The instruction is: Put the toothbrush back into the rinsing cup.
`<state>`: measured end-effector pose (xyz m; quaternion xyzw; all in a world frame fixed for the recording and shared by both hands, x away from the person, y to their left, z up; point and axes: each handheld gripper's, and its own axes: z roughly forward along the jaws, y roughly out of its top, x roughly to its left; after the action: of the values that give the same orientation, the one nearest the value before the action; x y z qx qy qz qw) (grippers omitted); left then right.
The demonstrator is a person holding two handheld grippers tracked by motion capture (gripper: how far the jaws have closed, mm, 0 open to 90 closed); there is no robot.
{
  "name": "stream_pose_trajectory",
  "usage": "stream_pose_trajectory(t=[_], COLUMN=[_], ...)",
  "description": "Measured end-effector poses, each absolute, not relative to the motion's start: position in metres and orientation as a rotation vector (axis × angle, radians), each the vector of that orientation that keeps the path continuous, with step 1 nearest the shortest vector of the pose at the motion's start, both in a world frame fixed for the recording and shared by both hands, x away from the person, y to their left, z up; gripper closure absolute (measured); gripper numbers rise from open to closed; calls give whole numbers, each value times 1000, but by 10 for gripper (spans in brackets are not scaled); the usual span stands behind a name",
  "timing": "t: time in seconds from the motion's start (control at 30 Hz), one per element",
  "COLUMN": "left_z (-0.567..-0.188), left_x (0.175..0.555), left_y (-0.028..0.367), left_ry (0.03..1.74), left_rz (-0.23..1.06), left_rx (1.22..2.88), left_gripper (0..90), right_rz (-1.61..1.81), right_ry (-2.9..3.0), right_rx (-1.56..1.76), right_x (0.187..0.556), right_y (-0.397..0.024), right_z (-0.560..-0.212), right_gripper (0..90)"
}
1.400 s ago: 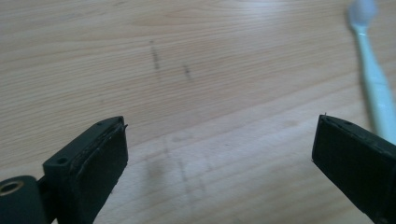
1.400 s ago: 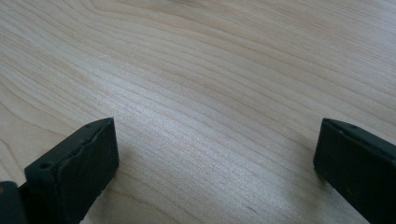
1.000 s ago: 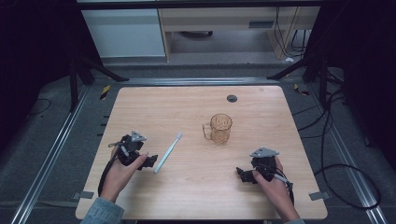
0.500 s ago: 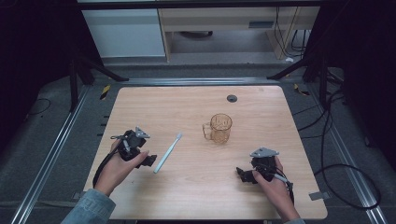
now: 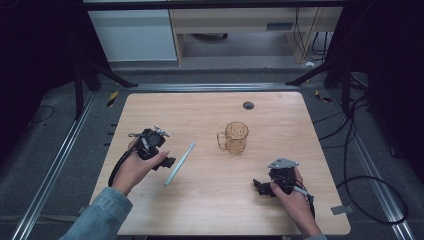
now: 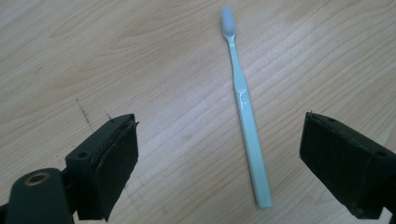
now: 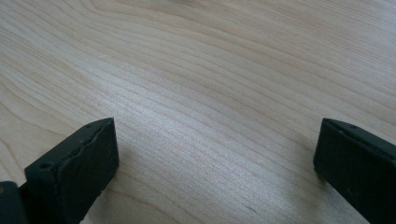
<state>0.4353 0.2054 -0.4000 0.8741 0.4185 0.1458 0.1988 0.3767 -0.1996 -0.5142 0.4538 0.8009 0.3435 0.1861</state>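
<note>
Pulling back toward nine o'clock, the left gripper [image 5: 167,162] now sits a little farther from the toothbrush [image 5: 179,163] than a second ago, when its jaws were right at the handle; the brush itself has not shifted and lies flat on the bench [image 5: 280,115], bristle end pointing to one o'clock, toward the cup [image 5: 235,137]. In the left gripper view the jaws stand wide apart with the toothbrush [image 6: 245,109] between them but nearer the right jaw, touching neither; so no grasp has been made, and I judge the hand is re-aiming for a squarer approach to the handle. The right gripper [image 5: 260,187] rests at five o'clock from the cup, unchanged, jaws spread over bare wood; the cup stands upright, well apart from both grippers.
</note>
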Motion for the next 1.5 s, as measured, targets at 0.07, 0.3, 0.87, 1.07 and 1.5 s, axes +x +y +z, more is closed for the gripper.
stream_pose_trajectory(t=[0.07, 0.3, 0.87, 1.07, 1.5], left_z=[-397, -399, -408, -410, -417], left_x=[438, 450, 460, 462, 466], left_y=[202, 193, 182, 179, 173], left_ry=[1170, 1173, 1212, 1209, 1206], left_rz=[392, 350, 308, 289, 247], left_rx=[2447, 2505, 2560, 2572, 2616], left_gripper=[107, 112, 189, 240, 348], right_rz=[968, 967, 966, 966, 965], right_ry=[2256, 2256, 2255, 2251, 2248], right_rx=[1278, 1276, 1277, 1283, 1285], right_x=[377, 377, 377, 377, 377], right_y=[-200, -200, -200, -200, -200], right_z=[-514, -514, -514, -514, -514], right_gripper=[4, 4, 4, 4, 4])
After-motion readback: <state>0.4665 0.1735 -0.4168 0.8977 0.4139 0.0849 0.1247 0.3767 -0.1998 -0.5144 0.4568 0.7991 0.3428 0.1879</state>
